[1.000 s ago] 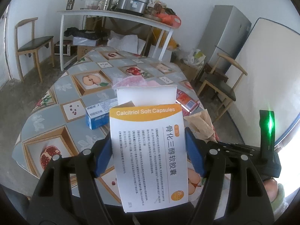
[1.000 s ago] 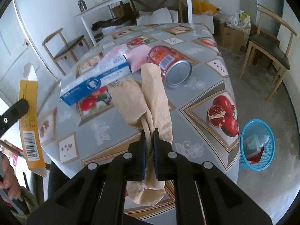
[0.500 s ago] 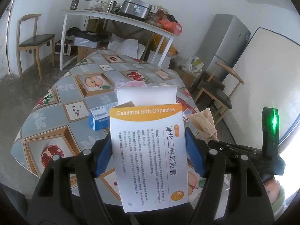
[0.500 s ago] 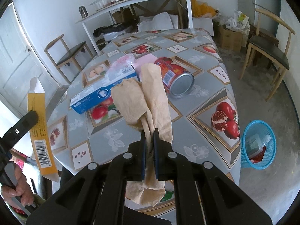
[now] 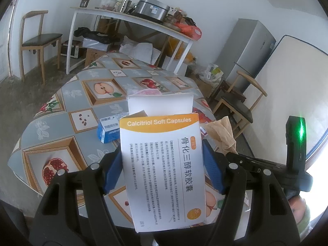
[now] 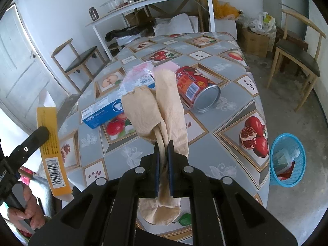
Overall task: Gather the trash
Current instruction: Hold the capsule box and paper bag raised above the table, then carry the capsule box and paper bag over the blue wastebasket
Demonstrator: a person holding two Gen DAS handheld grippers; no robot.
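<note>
Lived-in home, dining and storage room. Landmark: round table [image 6: 231, 100] under fruit-print oilcloth. Wooden chairs [image 6: 297, 55] either side of it. Behind table, white shelf table [image 5: 131, 18] against wall, loaded with rice cooker [image 5: 152, 8], jars, bags. Right of that, grey fridge [image 5: 250, 51]. Bare concrete floor; blue waste basket [image 6: 287, 160] just beside table edge. White panelled door [image 6: 18, 67] left.

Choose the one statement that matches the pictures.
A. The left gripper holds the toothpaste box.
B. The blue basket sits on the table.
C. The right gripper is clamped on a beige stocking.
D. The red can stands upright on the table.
C: the right gripper has its jaws shut on the beige stocking, which drapes above and below them over the table.
</note>
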